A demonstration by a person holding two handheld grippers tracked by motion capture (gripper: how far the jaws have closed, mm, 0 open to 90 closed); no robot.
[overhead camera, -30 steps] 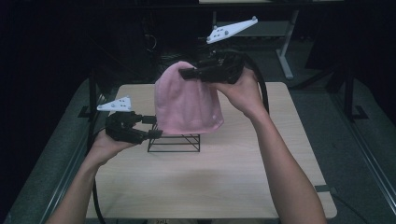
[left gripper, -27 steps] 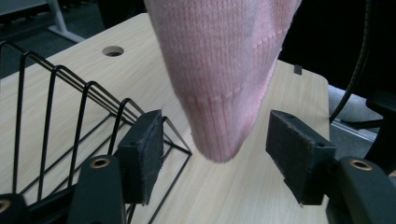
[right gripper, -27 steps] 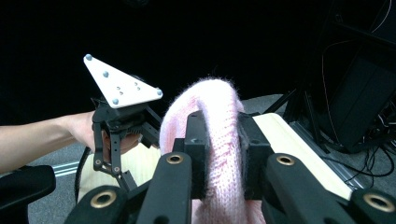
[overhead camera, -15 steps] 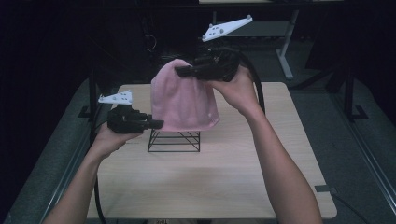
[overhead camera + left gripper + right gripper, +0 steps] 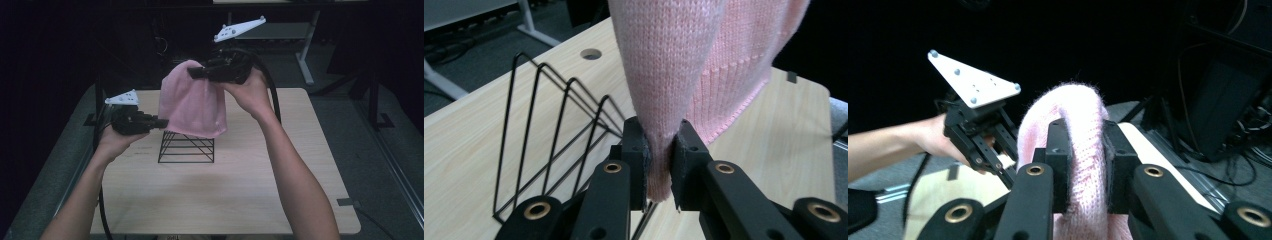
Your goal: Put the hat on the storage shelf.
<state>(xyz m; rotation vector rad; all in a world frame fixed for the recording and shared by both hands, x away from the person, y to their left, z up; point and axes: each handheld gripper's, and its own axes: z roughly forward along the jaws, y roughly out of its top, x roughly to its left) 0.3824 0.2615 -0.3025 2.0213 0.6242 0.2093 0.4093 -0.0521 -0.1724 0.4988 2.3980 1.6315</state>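
Note:
A pink knitted hat (image 5: 192, 102) hangs in the air above a black wire rack (image 5: 186, 147) on the wooden table (image 5: 225, 190). My right gripper (image 5: 192, 72) is shut on the hat's top, and in the right gripper view a fold of the knit (image 5: 1083, 130) is pinched between the jaws. My left gripper (image 5: 162, 121) has just been closing and now pinches the hat's lower left edge. In the left gripper view the jaws press on a narrow fold of the pink knit (image 5: 664, 100), and the hat's ribbed hem (image 5: 734, 100) hangs behind it.
The wire rack (image 5: 554, 130) stands on the table just below and left of the hat, with a round cable hole (image 5: 590, 53) in the tabletop behind it. Dark floor and a desk frame (image 5: 305, 55) lie beyond the far edge. Both forearms reach in from the near side.
My left gripper moved right to the hat's lower edge and closed on it. The right gripper kept its hold on the hat's top and stayed in place.

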